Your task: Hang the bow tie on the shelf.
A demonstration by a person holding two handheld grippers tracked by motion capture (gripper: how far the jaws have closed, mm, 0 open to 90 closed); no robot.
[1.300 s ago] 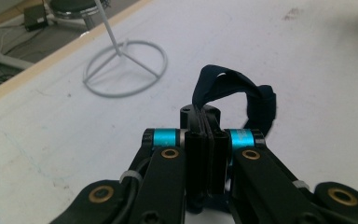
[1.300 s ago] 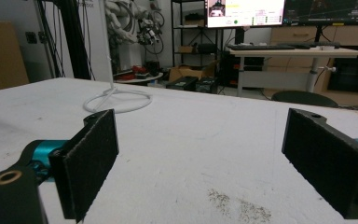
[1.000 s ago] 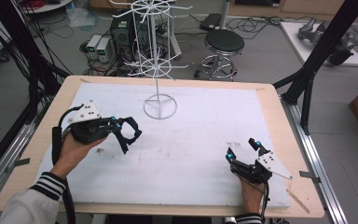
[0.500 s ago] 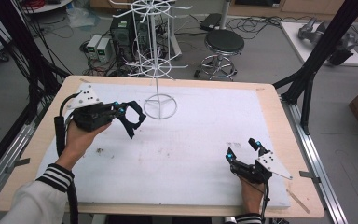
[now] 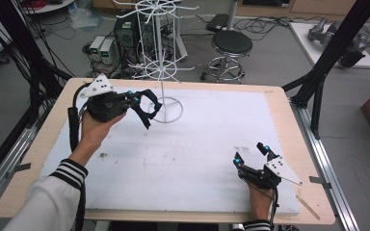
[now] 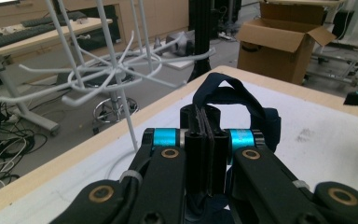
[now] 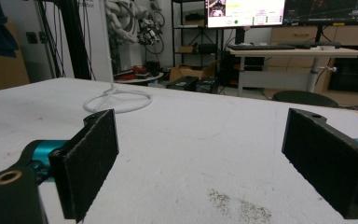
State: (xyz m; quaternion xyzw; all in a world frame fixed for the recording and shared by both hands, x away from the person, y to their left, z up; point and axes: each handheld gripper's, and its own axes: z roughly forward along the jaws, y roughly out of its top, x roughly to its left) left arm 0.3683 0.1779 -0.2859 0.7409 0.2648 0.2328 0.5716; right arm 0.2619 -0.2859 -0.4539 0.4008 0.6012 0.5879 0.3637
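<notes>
Gripping a dark strap [image 6: 235, 95] (looped), left gripper [image 5: 142, 107] nears white rack [image 5: 161, 72].

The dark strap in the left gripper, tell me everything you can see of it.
The strap is a dark navy band that looks like woven fabric, soft and limp. The left gripper is shut on it, pinching a flat fold between its pads, so a loop arches up above the jaws and the rest hangs behind and below them. In the high view it hangs above the white mat, close beside the white wire rack, short of its hooks. Only the gripper touches it.
</notes>
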